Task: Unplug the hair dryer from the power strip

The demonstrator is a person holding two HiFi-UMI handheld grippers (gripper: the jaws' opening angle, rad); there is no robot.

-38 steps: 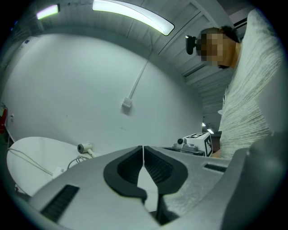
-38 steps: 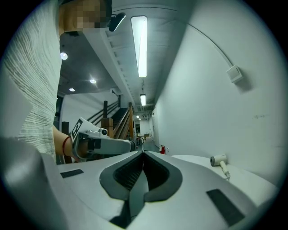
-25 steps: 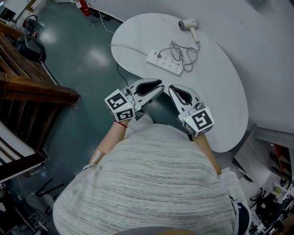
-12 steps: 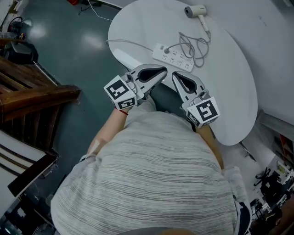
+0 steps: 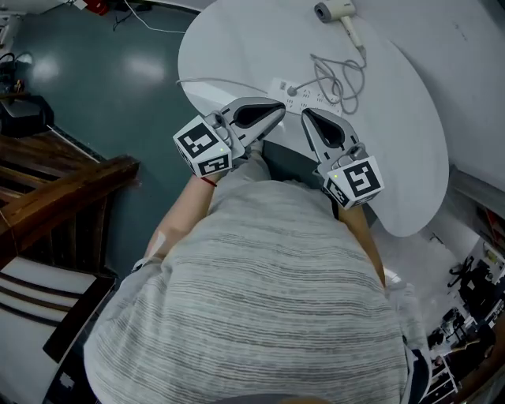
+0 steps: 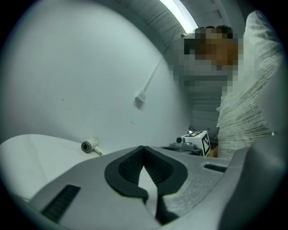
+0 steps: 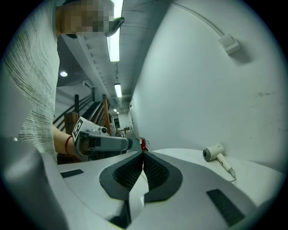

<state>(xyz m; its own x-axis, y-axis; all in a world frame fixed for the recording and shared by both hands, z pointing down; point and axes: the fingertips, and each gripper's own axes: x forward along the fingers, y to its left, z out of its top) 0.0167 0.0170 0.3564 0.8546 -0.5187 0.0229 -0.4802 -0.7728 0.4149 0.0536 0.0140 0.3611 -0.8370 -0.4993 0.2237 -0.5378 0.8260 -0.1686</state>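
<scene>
A white hair dryer (image 5: 334, 10) lies at the far side of the round white table (image 5: 410, 142). Its grey cord (image 5: 346, 75) loops down to a white power strip (image 5: 298, 95), partly hidden behind my gripper tips. My left gripper (image 5: 279, 111) and right gripper (image 5: 307, 115) hang side by side over the table's near edge, just short of the strip. The left jaws have just been closing and now meet with nothing between them. The right jaws also touch, empty. The hair dryer (image 6: 89, 145) shows small in the left gripper view, and the hair dryer (image 7: 214, 153) in the right gripper view.
The strip's own white lead (image 5: 211, 80) runs off the table's left edge to the teal floor (image 5: 118, 87). Dark wooden stairs (image 5: 63, 189) stand at the left. A white wall (image 5: 465, 71) curves behind the table. Clutter (image 5: 465, 316) lies at the lower right.
Both grippers have moved forward from over the floor gap to the table's near edge, close to the power strip. The left jaws have closed the small gap they had.
</scene>
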